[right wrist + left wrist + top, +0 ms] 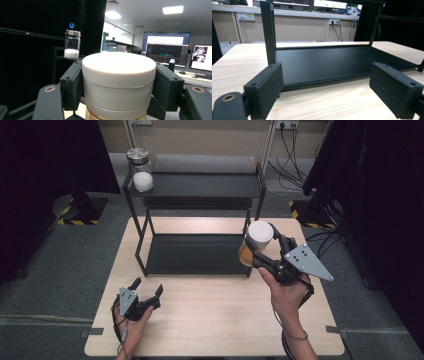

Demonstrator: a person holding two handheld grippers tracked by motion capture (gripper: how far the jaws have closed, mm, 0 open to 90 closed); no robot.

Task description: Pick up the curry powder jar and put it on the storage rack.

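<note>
The right hand-held gripper [264,251] clamps the white-lidded jar [259,237] at the rack's [200,190] right end. Keep it upright, clearing the post. The left hand-held gripper [148,292] rests released.

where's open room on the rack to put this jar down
The lower shelf is bare from post to post. The top shelf is free right of the glass jar at its left end. The right gripper holds the white-lidded jar.

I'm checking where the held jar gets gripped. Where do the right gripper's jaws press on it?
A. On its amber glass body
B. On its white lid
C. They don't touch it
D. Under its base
B: the right gripper has a jaw on each side of the jar's white lid.
</note>
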